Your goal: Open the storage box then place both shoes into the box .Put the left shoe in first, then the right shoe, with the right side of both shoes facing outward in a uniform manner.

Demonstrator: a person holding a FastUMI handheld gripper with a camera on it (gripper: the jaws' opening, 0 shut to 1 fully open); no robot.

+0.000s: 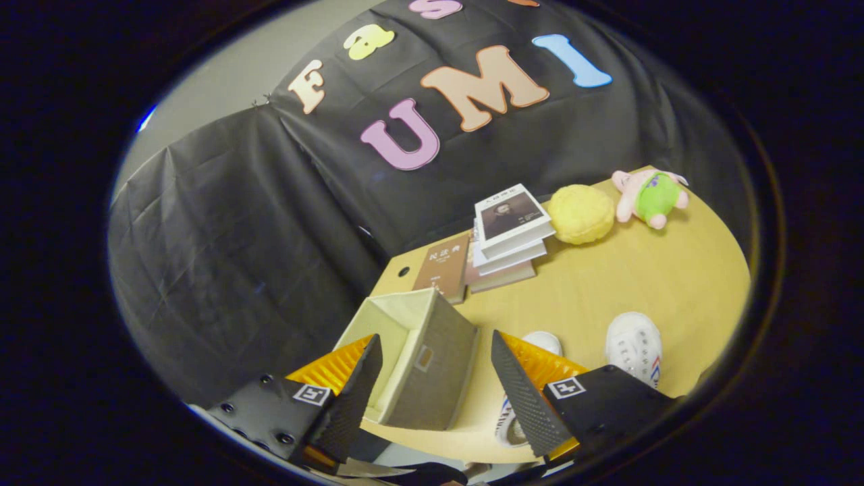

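Jaws (432, 391) standing wide apart, gripping nothing; open storage box (422, 358) sitting between them on bench (607, 297); two white shoes (633, 344) lying just beyond right finger; book stack (506, 236), yellow plush (580, 214), pink-green plush toy (651, 196) resting far beyond

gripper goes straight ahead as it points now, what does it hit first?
Most likely the open grey fabric storage box with the cream lining. It sits between and just ahead of the open gripper fingers, on the wooden table. The two white shoes lie off to the right. Depth is unclear.
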